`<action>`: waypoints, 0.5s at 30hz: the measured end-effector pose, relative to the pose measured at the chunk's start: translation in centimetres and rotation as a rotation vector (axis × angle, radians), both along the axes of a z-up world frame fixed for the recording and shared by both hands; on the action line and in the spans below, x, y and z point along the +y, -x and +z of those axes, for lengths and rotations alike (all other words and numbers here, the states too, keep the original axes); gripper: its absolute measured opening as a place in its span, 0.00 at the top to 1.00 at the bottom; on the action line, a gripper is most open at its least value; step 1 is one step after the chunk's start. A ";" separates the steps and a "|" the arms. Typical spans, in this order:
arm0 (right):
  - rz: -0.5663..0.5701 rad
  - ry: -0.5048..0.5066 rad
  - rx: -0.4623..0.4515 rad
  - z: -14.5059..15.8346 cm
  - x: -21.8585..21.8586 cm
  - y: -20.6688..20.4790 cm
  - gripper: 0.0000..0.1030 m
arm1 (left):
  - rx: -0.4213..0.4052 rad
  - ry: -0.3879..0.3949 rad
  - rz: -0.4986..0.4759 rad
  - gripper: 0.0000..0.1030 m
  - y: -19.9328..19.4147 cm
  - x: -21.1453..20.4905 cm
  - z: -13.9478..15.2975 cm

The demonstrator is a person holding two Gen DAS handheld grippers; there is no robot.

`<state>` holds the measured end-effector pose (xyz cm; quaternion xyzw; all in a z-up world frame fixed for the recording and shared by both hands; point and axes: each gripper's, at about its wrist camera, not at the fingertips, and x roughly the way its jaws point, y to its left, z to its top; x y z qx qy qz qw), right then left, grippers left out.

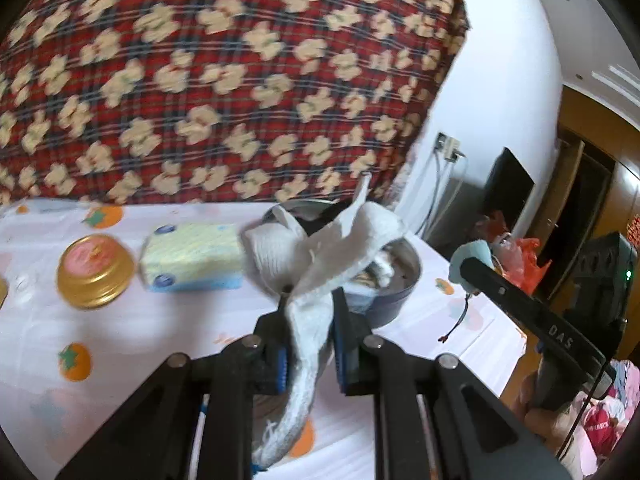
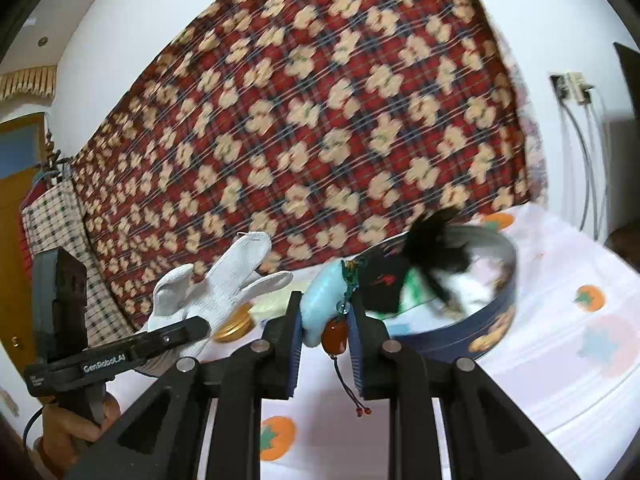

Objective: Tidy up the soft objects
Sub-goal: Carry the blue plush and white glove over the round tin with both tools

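Soft objects are in both your claws: a white knit glove in the left, a pale blue plush charm in the right, both lifted above the table near the round tin.

Nearest you, the left claw (image 1: 310,344) is clenched on the white knit glove (image 1: 316,280), whose ribbed cuff hangs limp below the pads while the fingers flop toward the tin (image 1: 394,292); a loose hold on such slack fabric could let it slide out. Your right claw (image 2: 324,332) is clamped on the blue plush charm (image 2: 322,300), smooth and rounded, with a glossy red bead and thin cord dangling that might snag the tin's metal rim. On the persimmon-print table (image 1: 120,340) farther left sit a spongy yellow pack (image 1: 194,258) and a gold lid (image 1: 94,272). Farthest back hangs a red plaid blanket (image 1: 224,80).
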<state>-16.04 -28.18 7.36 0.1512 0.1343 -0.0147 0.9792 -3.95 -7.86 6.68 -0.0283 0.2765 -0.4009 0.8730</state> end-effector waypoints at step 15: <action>-0.136 0.065 -0.033 2.3 -6.5 -0.4 0.78 | -0.043 -0.015 -0.077 0.86 0.7 -8.4 1.0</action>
